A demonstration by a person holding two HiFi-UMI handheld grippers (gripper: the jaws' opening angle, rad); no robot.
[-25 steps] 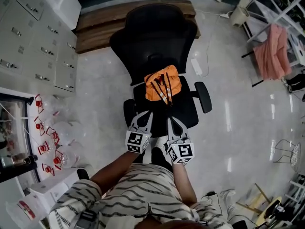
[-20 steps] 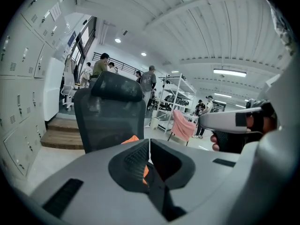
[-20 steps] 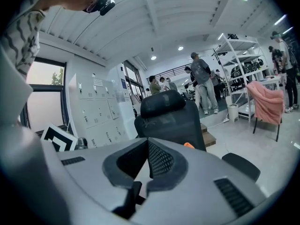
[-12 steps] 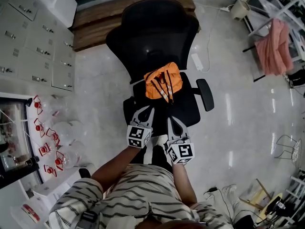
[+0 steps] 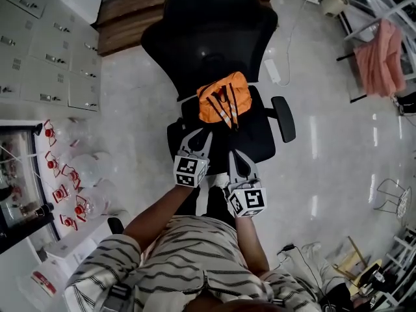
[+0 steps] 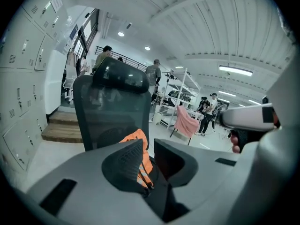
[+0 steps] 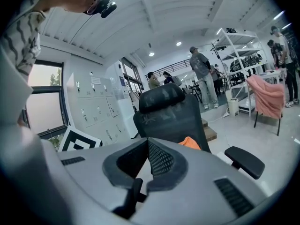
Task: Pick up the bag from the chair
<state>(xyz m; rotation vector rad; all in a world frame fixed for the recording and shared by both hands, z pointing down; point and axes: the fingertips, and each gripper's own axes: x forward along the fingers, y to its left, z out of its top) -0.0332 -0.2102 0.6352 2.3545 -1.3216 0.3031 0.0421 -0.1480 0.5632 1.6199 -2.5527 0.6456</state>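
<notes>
Head view showed a soft, light bag (image 5: 221,91); I thought its straps (image 5: 227,113) were best to pinch. My left hand-held gripper (image 5: 201,135) had just been opening a little, with nothing in it. My right hand-held gripper (image 5: 235,156) was closed.

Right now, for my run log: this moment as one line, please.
stage: pre-grasp | bag: orange, on chair seat, not yet gripped | left tool: jaws just opening, nothing between | right tool: shut, empty

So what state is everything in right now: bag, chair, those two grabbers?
orange bag, lying on the seat, straps on top, not held.
office chair, upright, bag on its seat.
left gripper, jaws slightly apart, just been opening, nothing between them.
right gripper, jaws together, empty.
pink cloth, draped, hanging.
</notes>
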